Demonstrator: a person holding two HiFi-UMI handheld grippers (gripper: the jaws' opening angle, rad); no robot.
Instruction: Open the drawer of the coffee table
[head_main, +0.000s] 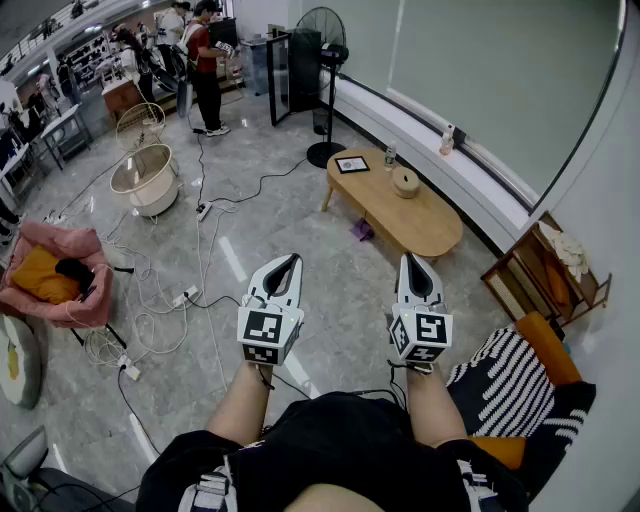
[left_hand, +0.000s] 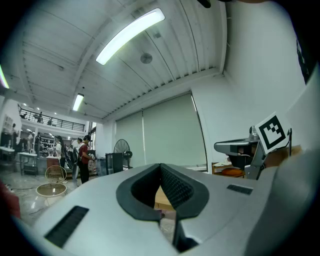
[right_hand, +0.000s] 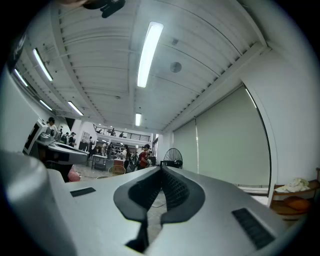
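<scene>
An oval wooden coffee table (head_main: 395, 205) stands ahead on the grey floor, a step away from me, with a framed picture (head_main: 352, 164) and a small round object (head_main: 405, 182) on top. No drawer shows from here. My left gripper (head_main: 293, 261) and right gripper (head_main: 410, 261) are held level side by side in front of my body, short of the table. Both are shut with nothing between the jaws. In the left gripper view the left gripper (left_hand: 160, 165) has its tips touching; the right gripper (right_hand: 161, 168) looks the same in the right gripper view.
Cables and power strips (head_main: 185, 296) trail over the floor at left. A pink armchair (head_main: 55, 275) sits far left, a wire basket (head_main: 145, 178) beyond it. A floor fan (head_main: 322, 40) stands behind the table. A striped cushion (head_main: 510, 380) and a wooden shelf (head_main: 545, 275) are at right. People stand at the back.
</scene>
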